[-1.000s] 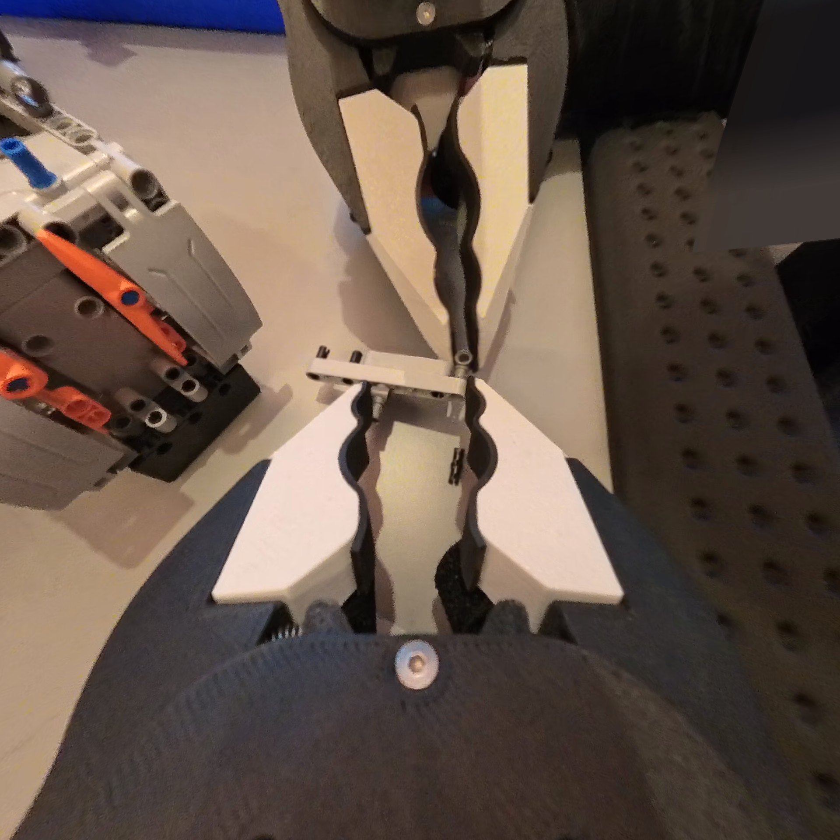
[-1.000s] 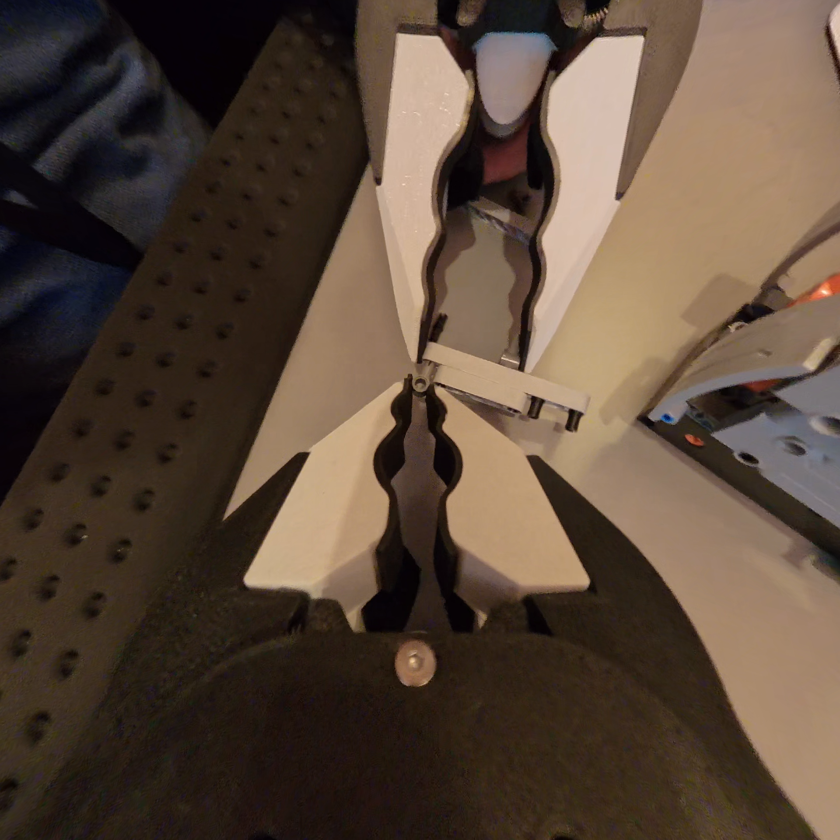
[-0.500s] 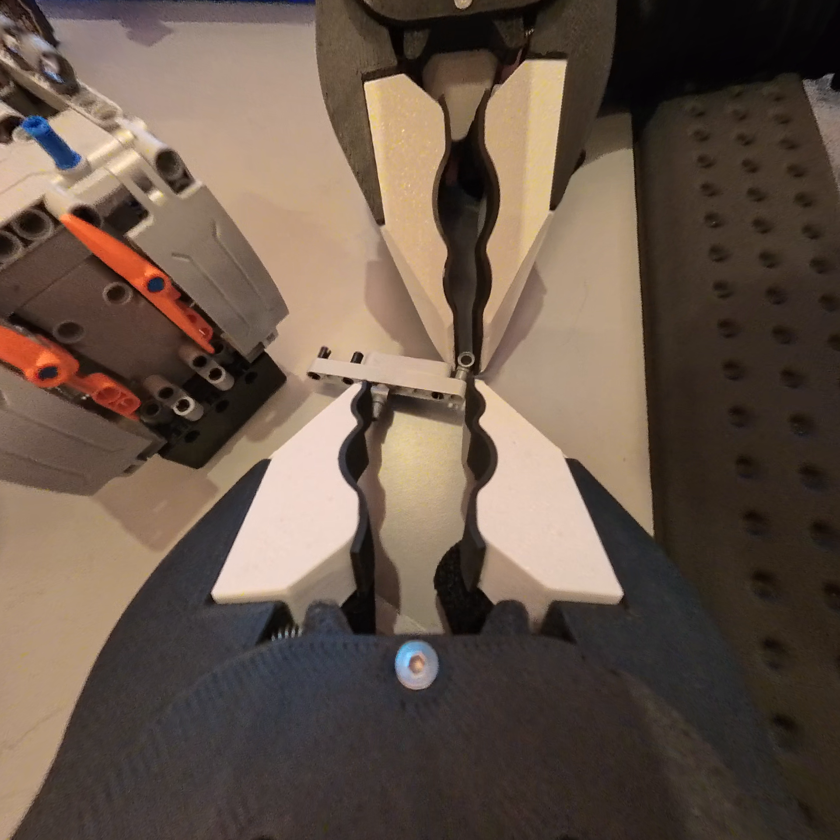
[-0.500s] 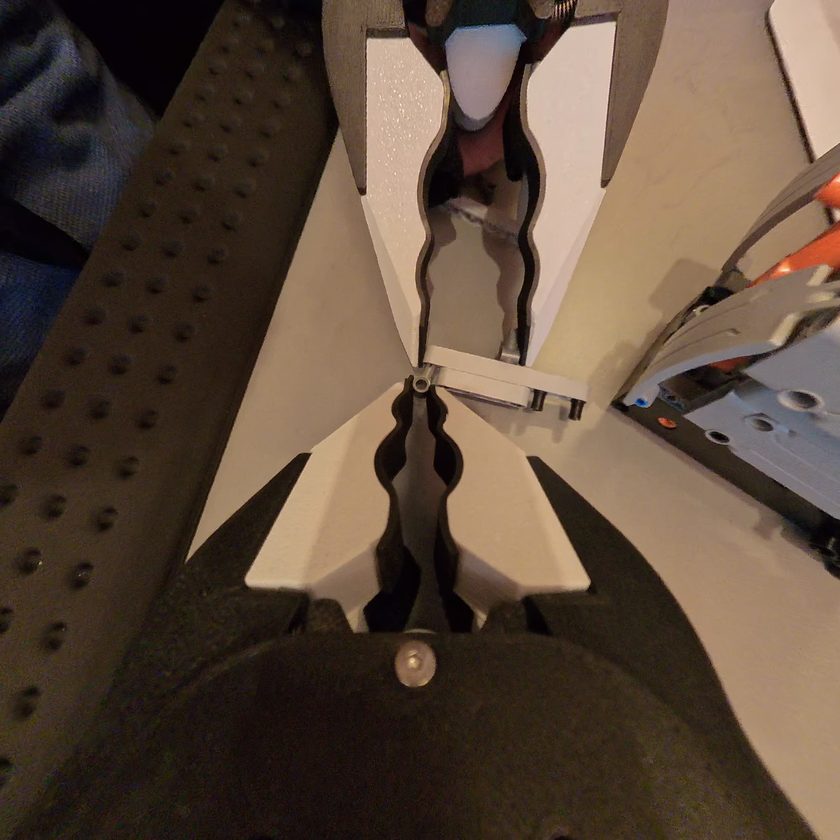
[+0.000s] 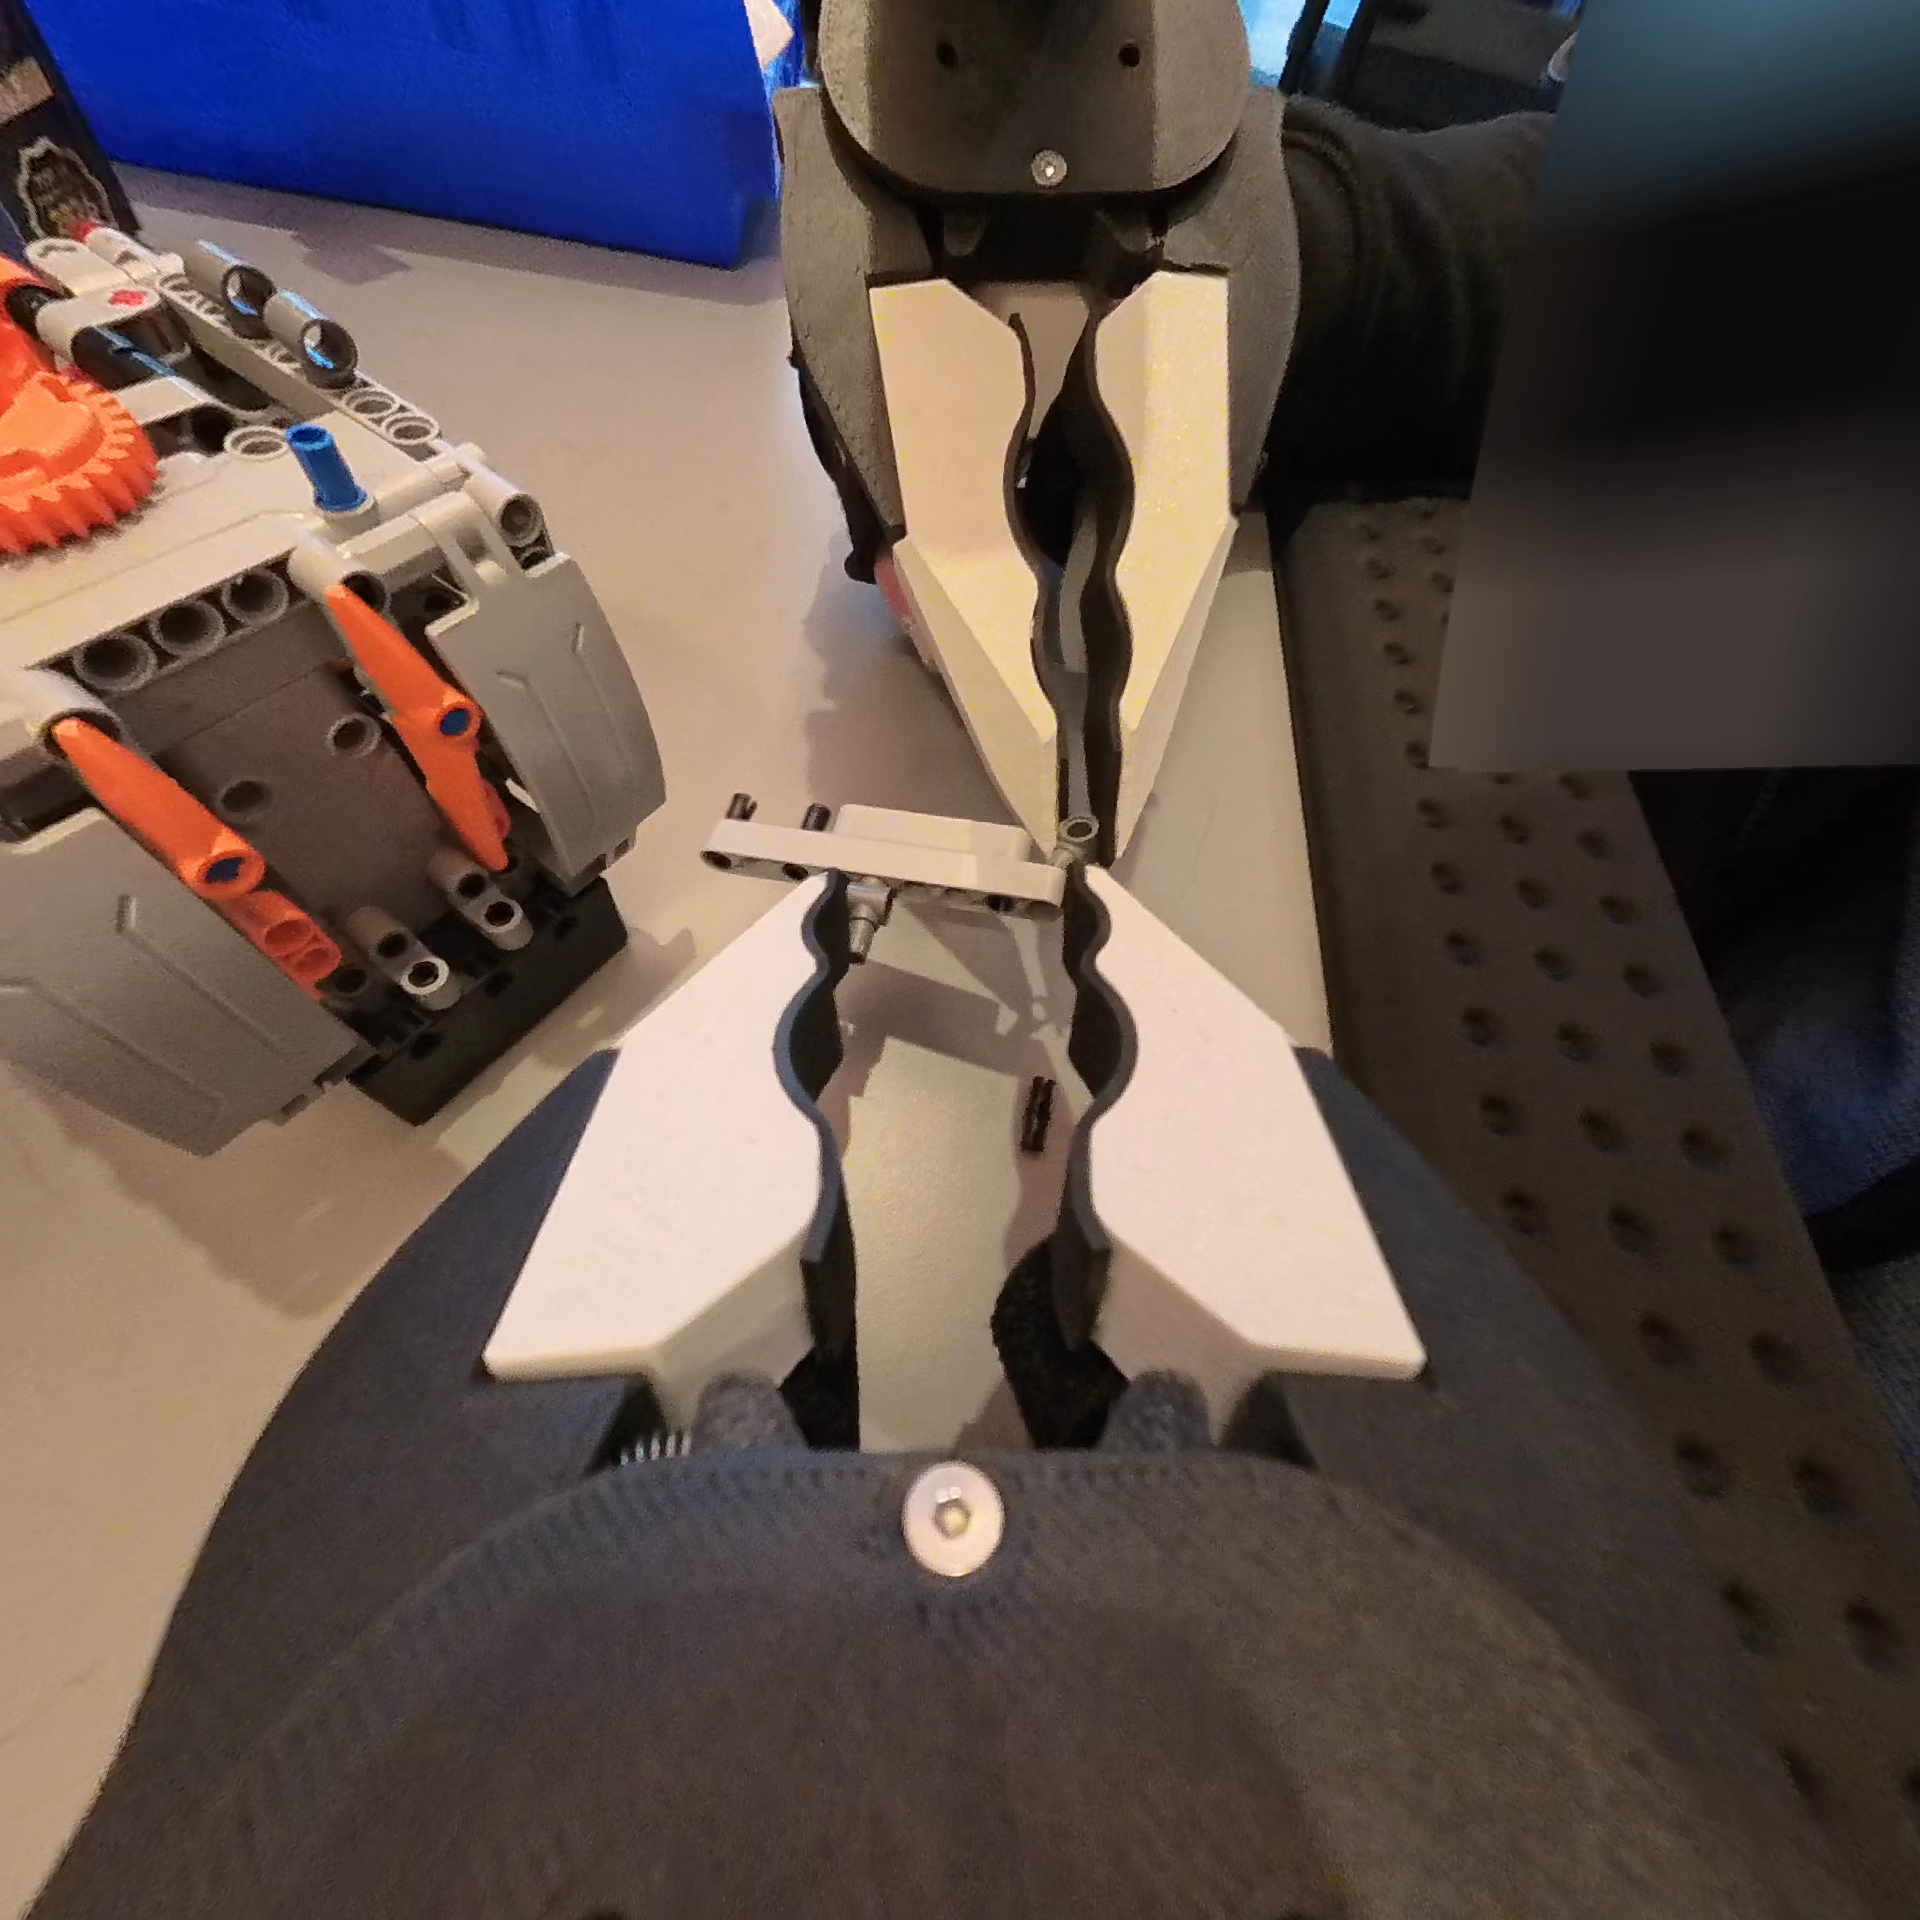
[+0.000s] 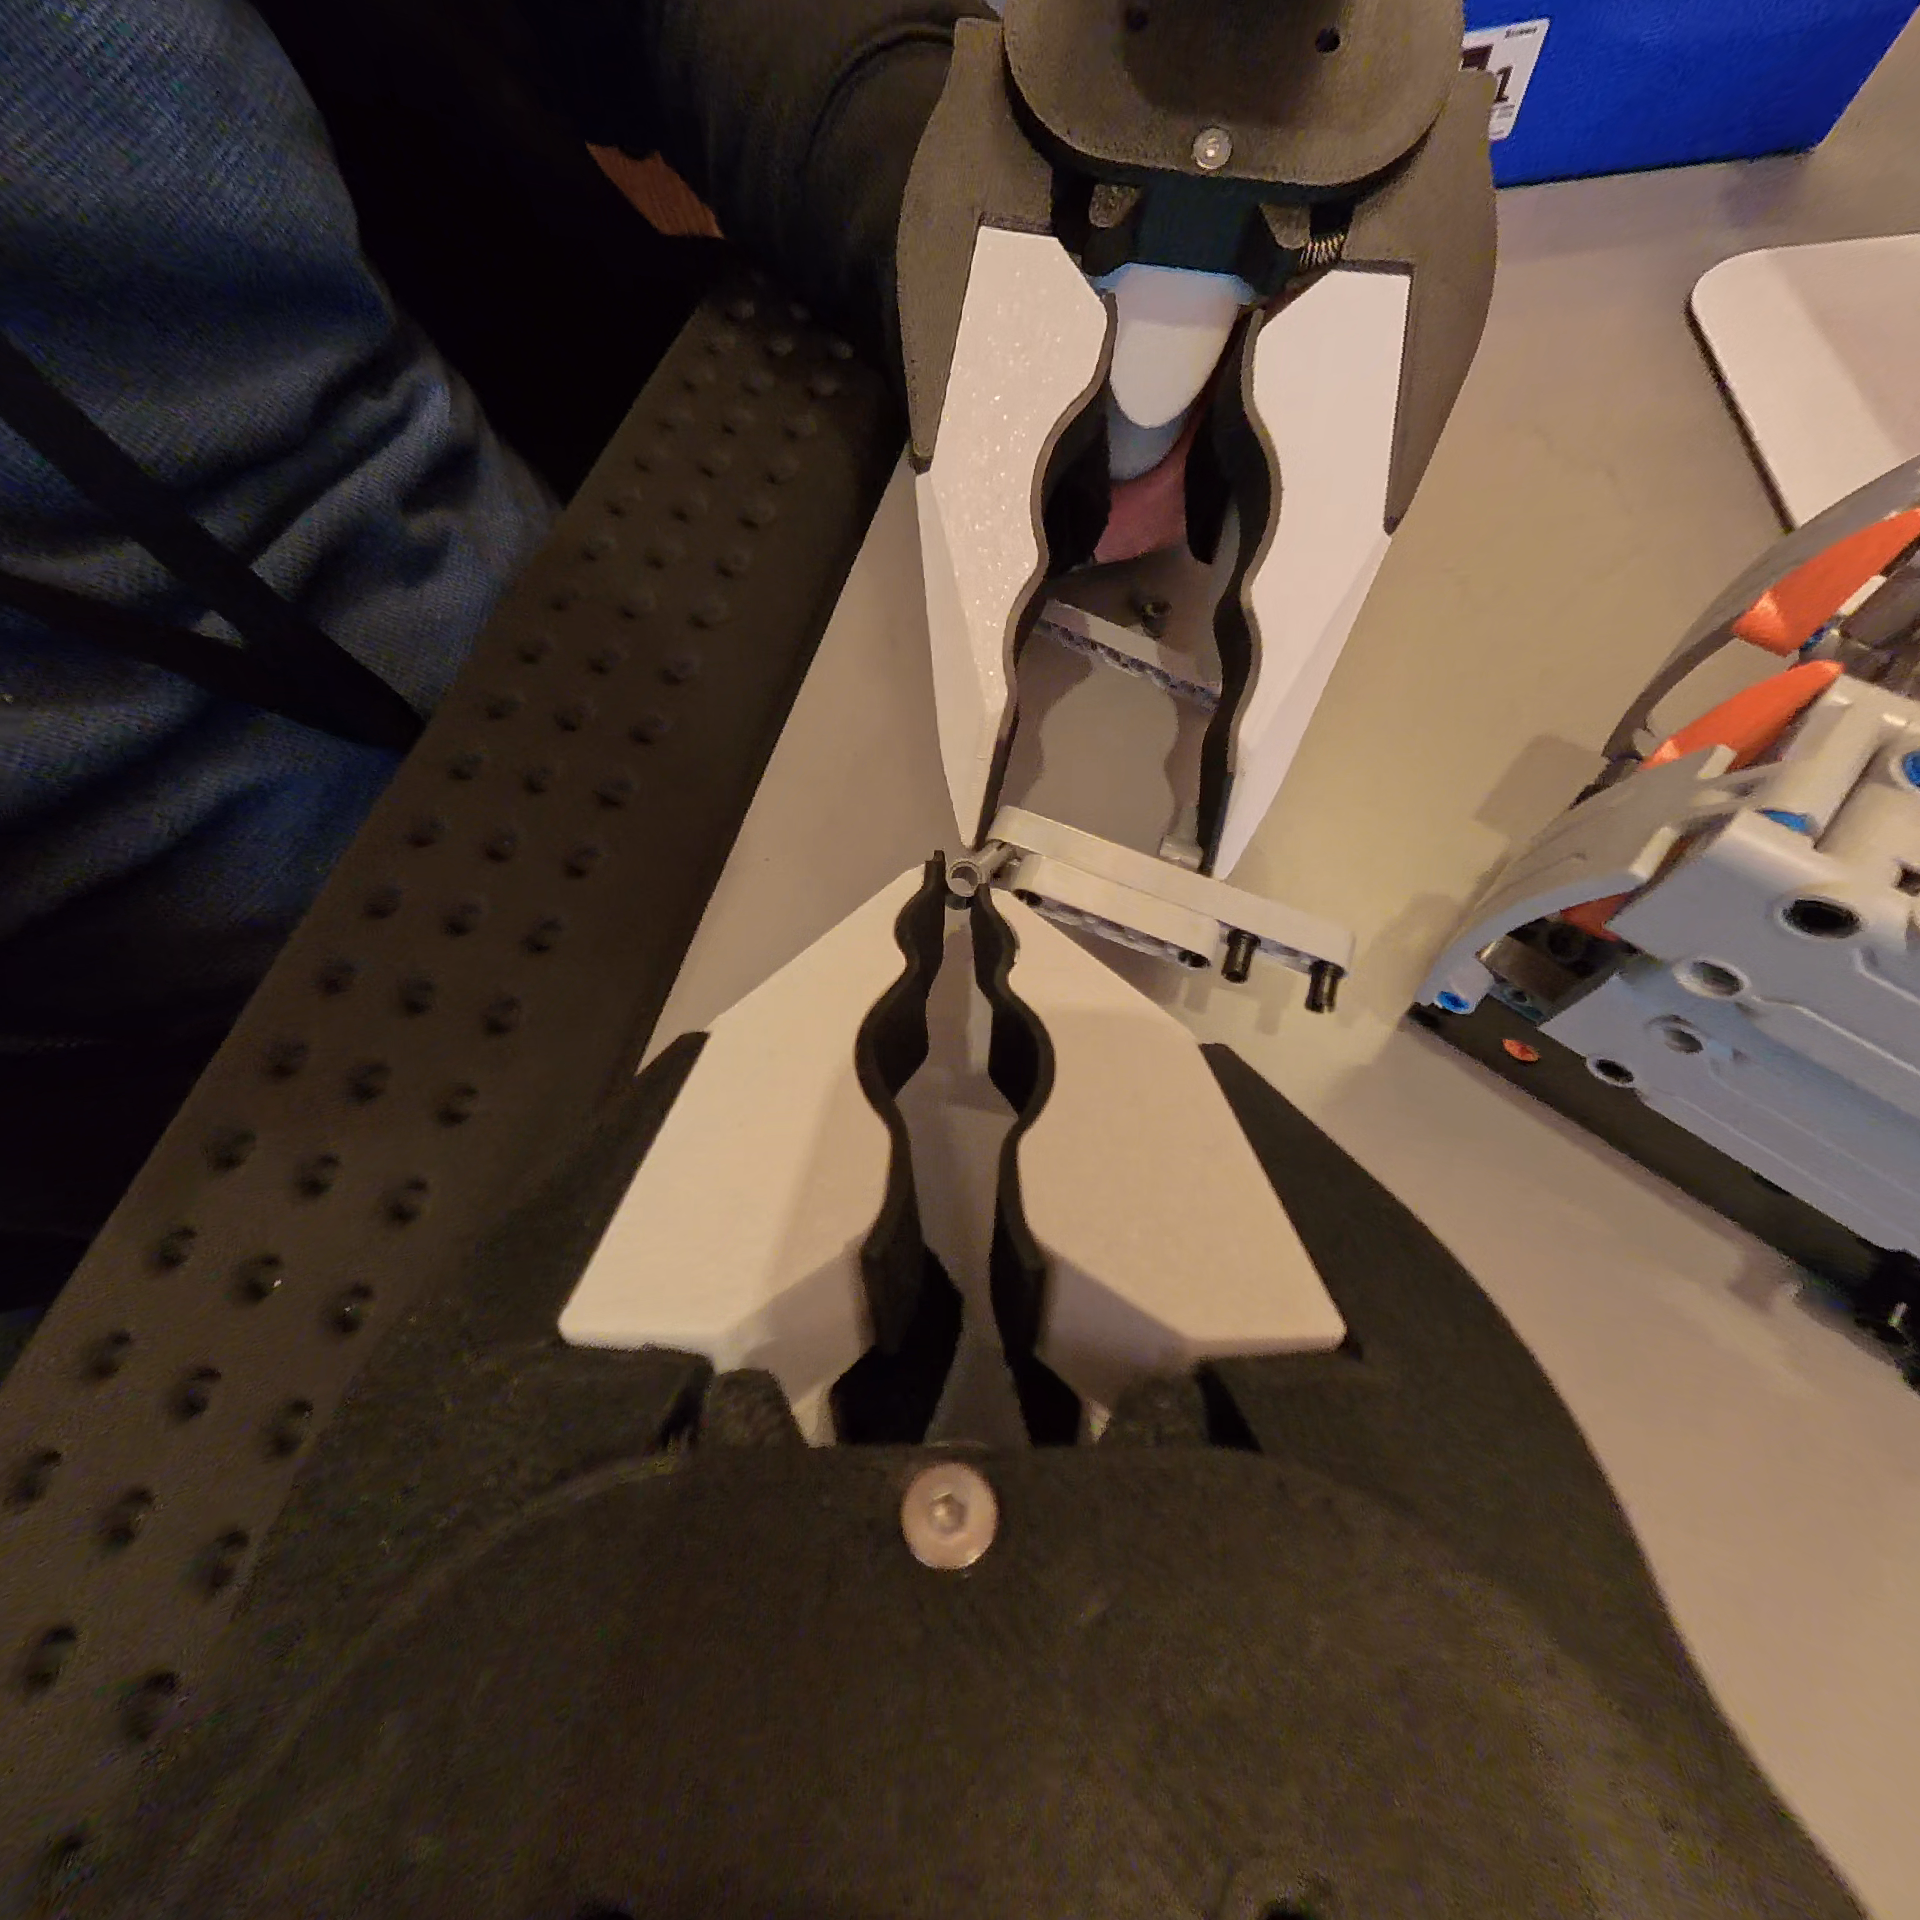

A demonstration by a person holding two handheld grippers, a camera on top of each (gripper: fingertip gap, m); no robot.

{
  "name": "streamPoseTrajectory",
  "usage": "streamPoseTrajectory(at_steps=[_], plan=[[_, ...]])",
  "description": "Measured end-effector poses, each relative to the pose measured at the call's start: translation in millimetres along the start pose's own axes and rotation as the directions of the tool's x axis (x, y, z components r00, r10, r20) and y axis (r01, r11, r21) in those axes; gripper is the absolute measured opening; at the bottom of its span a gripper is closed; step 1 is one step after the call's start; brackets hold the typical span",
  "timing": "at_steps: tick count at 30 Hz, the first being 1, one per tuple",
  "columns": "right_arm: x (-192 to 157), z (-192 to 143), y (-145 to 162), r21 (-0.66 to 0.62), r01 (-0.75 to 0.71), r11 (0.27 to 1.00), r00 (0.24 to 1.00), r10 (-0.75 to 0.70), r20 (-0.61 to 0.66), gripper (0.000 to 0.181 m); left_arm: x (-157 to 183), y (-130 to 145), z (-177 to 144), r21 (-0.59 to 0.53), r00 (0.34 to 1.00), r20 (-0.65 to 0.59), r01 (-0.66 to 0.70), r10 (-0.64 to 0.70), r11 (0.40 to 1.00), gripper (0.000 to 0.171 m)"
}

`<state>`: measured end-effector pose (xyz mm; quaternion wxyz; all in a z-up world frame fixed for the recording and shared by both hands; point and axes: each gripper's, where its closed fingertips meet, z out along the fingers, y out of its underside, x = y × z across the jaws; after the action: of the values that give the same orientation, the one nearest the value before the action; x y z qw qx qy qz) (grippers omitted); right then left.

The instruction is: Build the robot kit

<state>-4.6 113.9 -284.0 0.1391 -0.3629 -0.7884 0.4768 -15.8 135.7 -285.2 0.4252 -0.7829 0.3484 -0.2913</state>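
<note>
My left gripper [image 5: 954, 883] is shut on a flat light grey beam piece [image 5: 894, 840], held crosswise between its fingertips above the table. Black pins stick out of the beam's left end. My right gripper [image 6: 961, 883] faces it tip to tip and is shut on a small grey pin [image 6: 968, 869]. The pin touches the end of the beam [image 6: 1153, 899]. In the left wrist view the right gripper [image 5: 1081, 805] comes in from the top with the pin [image 5: 1078, 828] at the beam's right end. In the right wrist view the left gripper [image 6: 1101, 831] shows at the top.
A grey and orange brick-built model [image 5: 312, 790] stands on the table to the left, also in the right wrist view [image 6: 1714, 935]. A black perforated mat [image 5: 1558, 1143] lines the table edge. A small black pin [image 5: 1036, 1112] lies under my left gripper. A blue box [image 5: 416, 104] stands behind and a white tray [image 6: 1849, 364] shows. The grippers are tip to tip, or close to it.
Both grippers have risen and tipped together, so more of the table, the model and the blue box shows. The holds on the beam and the pin are unchanged.
</note>
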Motion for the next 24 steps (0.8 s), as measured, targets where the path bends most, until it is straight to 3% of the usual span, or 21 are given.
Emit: streamPoseTrajectory(at_steps=[13,18,24], plan=[[8.2,-2.0,4.6,-0.054,-0.019,0.998,0.996,0.015,-0.085,0.003,-5.4,2.7,1.9,-0.005,1.000,0.005,0.030,-0.030,1.000,0.040],[7.6,2.4,21.2,-0.138,-0.041,0.990,0.997,0.031,-0.077,0.003,-7.2,16.8,12.3,-0.092,0.999,0.019,0.034,-0.032,0.995,0.040],[5.7,6.2,35.4,-0.212,-0.049,0.976,0.997,0.035,-0.067,0.003,-13.3,33.7,17.6,-0.230,0.993,0.099,-0.044,0.068,0.972,0.040]])
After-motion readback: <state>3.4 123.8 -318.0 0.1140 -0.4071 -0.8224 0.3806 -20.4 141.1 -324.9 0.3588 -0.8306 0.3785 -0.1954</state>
